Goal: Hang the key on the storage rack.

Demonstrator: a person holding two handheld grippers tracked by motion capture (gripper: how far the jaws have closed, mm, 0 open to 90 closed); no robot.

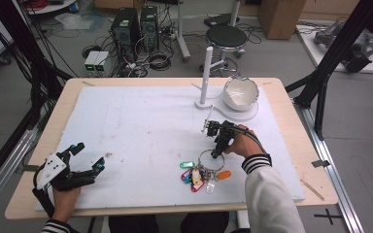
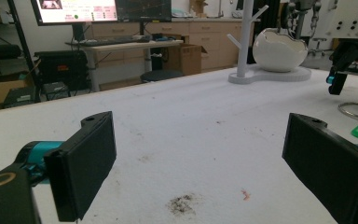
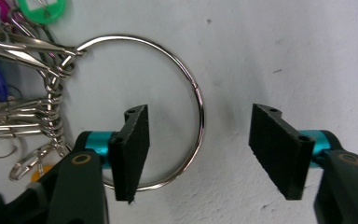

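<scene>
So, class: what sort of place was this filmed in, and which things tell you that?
Most likely a lab or workshop rather than a home. Desktop computer towers stand on the floor among loose cables, a monitor shows charts, and the table has a white work mat.

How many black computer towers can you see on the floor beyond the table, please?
2. The left tower stands on the floor past the table's far edge. The right tower stands close beside it. Others may be hidden off-frame.
</scene>
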